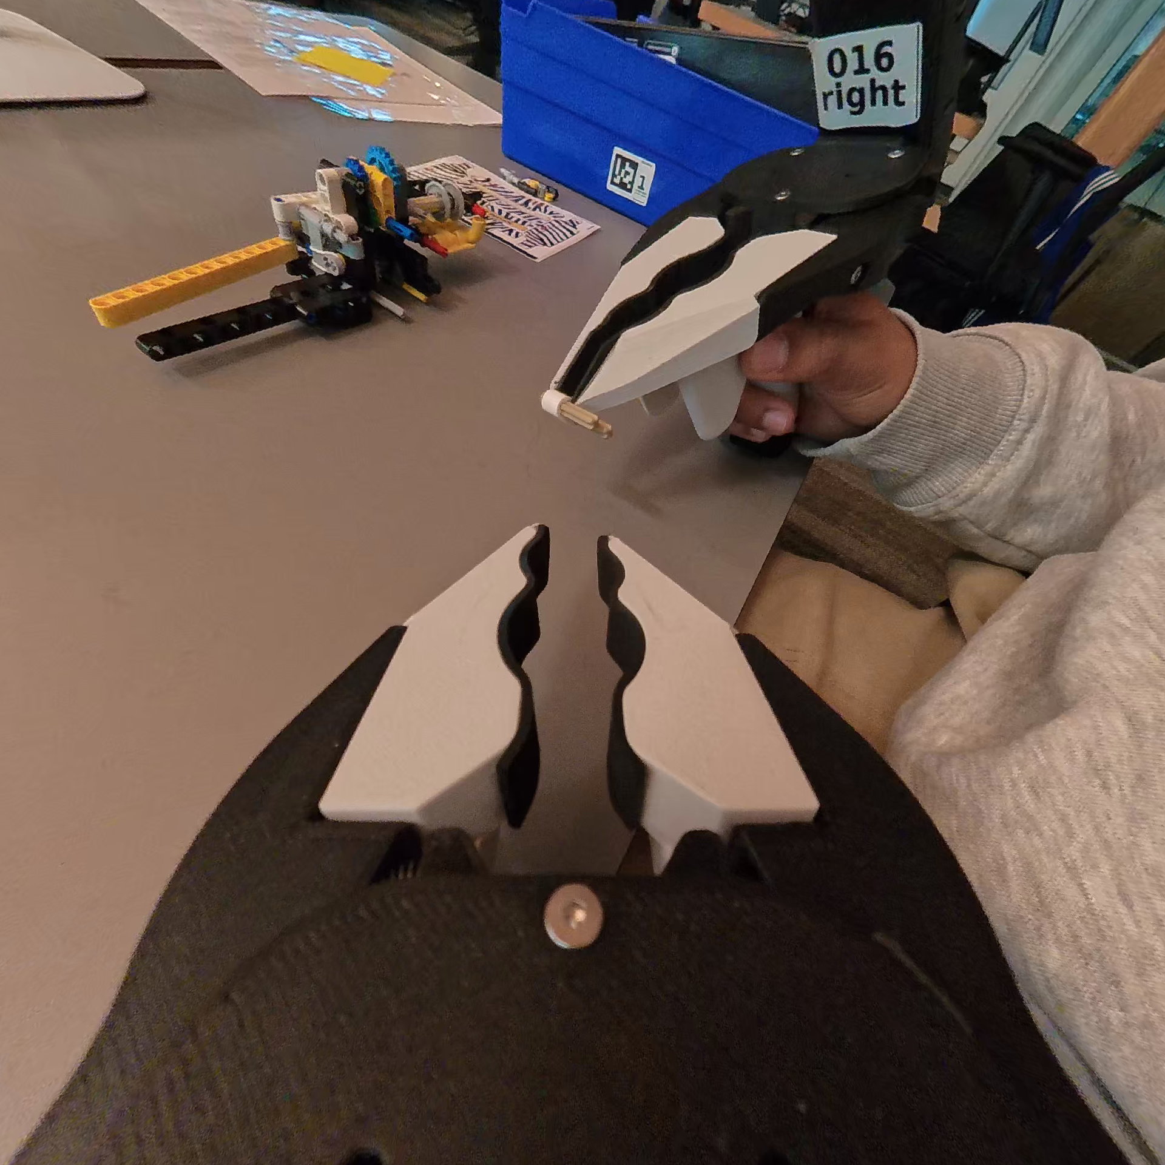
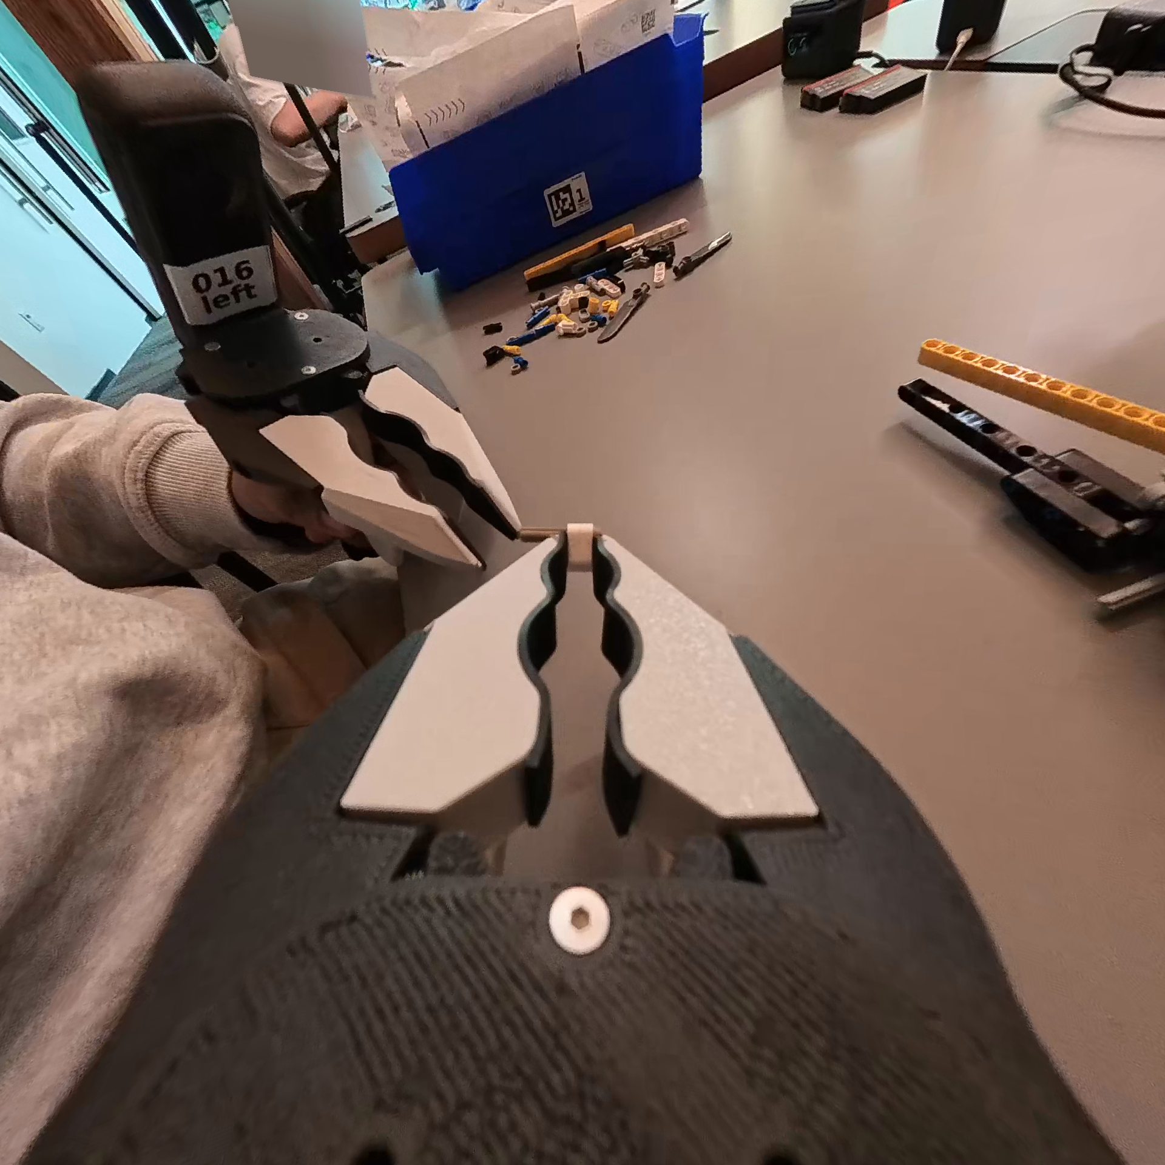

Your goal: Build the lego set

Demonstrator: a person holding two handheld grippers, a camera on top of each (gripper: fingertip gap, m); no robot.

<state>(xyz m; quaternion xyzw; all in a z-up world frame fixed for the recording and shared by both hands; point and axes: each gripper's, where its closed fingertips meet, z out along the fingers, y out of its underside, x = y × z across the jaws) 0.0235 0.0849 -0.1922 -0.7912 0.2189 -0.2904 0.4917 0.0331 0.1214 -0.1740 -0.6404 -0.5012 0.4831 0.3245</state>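
My right gripper is clenched on a small white bush w/ a tan axle through it, held above the table near its right edge. In the right wrist view the bush sits pinched at the very tips, axle sticking out left toward my left gripper. Left gripper is released, nothing between the fingers, tips just beside the axle end; can't tell if they touch it.

The model lies far left on the table, well apart from both tools: yellow beam and black beam poking toward me. Loose parts lie scattered in front of the blue bin, a sticker sheet beside the model.

Handling, my guess: bush + axle are light, stiff, hard plastic, smooth, so prob. slippery at the tips and easy to twist or flick out. Best hold is across the bush's round body, square on, or on the axle's ridged shank. Model is prob. light too and will slide when pushed, so left should pin it by the dense black core, not the long beams, which would lever it.
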